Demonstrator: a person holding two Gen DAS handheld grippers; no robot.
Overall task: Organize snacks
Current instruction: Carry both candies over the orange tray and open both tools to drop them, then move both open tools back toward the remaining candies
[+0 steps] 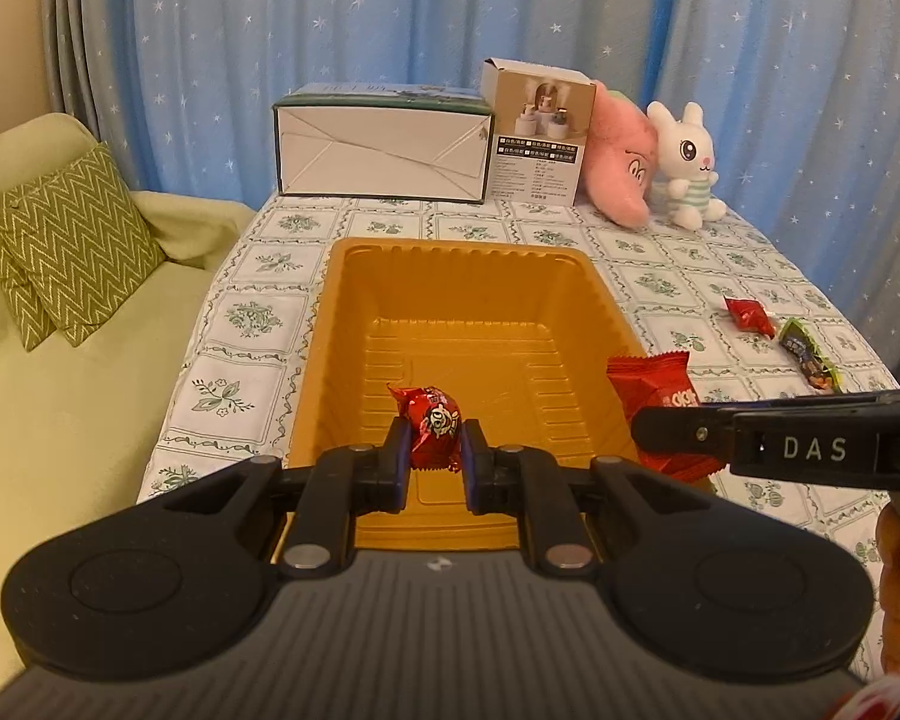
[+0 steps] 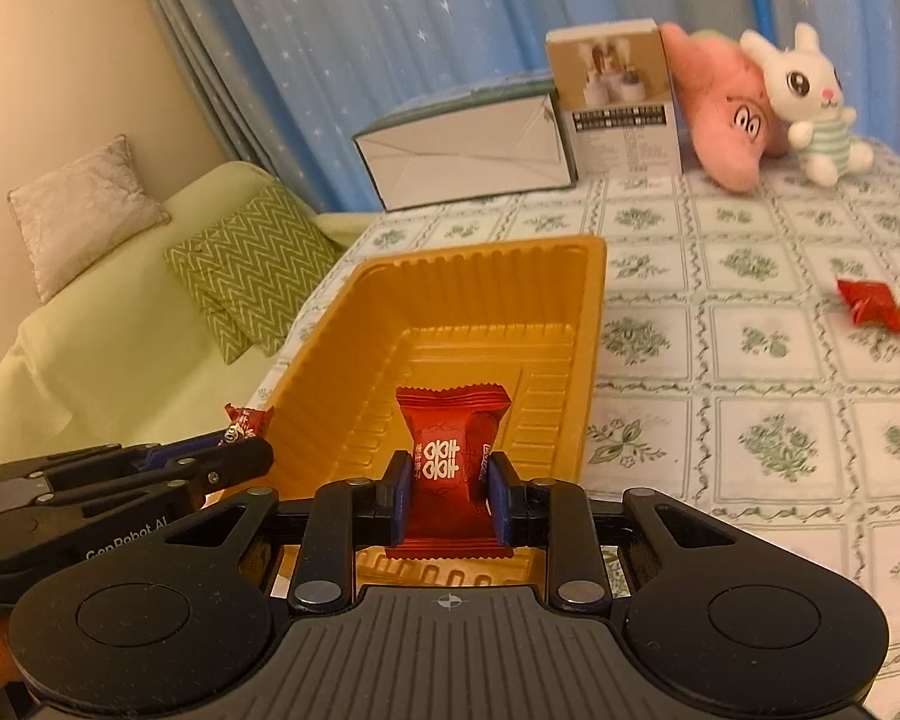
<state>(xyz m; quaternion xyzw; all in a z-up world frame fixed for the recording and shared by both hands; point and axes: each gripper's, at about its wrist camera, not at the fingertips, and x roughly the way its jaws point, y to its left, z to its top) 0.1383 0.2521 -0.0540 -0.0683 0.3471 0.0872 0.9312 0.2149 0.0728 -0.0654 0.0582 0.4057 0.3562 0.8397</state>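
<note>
Two grippers, left (image 1: 435, 450) clamped on a round red foil candy (image 1: 435, 429) and right (image 2: 448, 495) on a red pillow-shaped sweet packet (image 2: 450, 468), hang directly above the ribbed golden plastic tray (image 1: 354, 300).

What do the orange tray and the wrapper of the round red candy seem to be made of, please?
Orange tray: likely thin moulded plastic with a satin sheen, judging by its ribbed walls and stepped floor. Round red candy wrapper: probably metallised foil or film, since it is glossy, crinkled and twisted at the ends.
</note>
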